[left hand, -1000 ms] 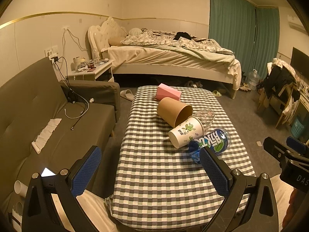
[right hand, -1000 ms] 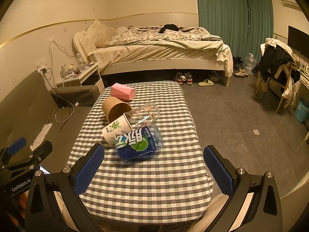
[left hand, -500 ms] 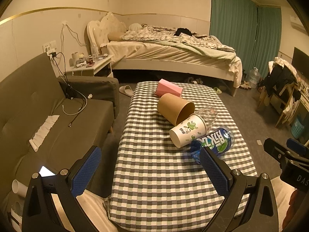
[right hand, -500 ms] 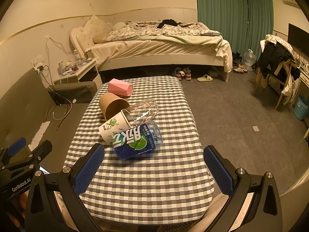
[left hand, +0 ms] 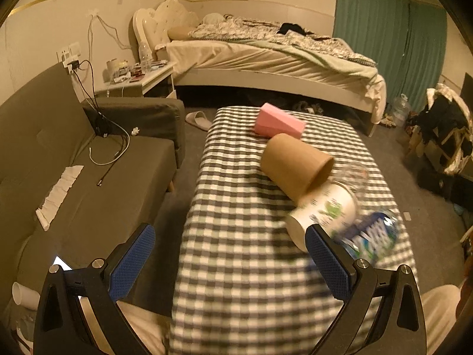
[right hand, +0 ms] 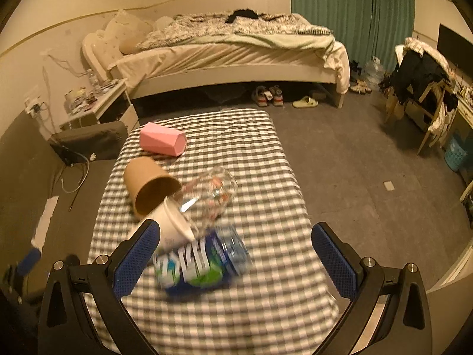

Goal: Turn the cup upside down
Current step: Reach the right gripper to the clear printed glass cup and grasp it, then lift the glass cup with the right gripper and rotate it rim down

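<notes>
Both grippers, left (left hand: 229,259) and right (right hand: 236,259), are spread wide with nothing in them, over the near end of the checkered table (right hand: 266,159). The cups all lie on their sides in a touching pile: brown cup (left hand: 295,164), white cup (left hand: 323,211), glass (right hand: 211,199), blue-label bottle (right hand: 201,261). The pink cup (right hand: 162,139) lies apart, further back.

Both the left gripper (left hand: 230,261) and right gripper (right hand: 235,259) have black frames, blue textured finger pads (left hand: 131,261) and silver screws (right hand: 368,261).
</notes>
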Demonstrator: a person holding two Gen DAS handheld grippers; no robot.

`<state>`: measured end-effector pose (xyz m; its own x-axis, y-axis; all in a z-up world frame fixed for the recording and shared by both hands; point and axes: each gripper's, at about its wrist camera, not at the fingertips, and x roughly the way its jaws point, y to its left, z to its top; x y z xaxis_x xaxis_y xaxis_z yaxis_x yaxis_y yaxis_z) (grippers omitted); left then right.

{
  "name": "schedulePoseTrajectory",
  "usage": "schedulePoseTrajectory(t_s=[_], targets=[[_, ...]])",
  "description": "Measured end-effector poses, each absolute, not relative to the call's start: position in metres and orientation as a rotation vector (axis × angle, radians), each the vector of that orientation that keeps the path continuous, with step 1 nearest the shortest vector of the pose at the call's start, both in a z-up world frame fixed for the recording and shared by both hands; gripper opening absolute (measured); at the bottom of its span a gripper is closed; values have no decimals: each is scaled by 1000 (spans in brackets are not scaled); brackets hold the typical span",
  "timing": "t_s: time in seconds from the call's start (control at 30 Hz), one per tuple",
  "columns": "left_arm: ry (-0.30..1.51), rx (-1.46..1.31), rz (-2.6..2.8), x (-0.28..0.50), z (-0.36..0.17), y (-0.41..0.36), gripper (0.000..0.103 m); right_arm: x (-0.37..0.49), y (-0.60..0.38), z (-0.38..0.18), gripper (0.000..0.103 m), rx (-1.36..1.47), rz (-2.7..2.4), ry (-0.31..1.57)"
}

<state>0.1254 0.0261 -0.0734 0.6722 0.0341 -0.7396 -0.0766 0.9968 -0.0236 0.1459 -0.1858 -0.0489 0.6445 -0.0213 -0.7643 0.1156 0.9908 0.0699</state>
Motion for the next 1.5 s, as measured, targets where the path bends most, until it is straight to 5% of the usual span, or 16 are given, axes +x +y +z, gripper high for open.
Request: schedulePoseTrajectory(t_s=[0.6, 0.8, 1.03, 1.5], targets=[[953, -20, 113, 193, -132, 50, 103, 302, -197, -164, 101, 431, -56, 1303], [956, -20, 117, 193, -132, 50, 103, 319, -183, -183, 75, 495, 7, 1366], [920, -1, 132, 184, -114, 50, 103, 319, -176, -159, 71, 433, 17, 1295], [794, -34, 92, 106, -44, 38, 103, 211, -181, -21, 71, 280, 106, 1105]])
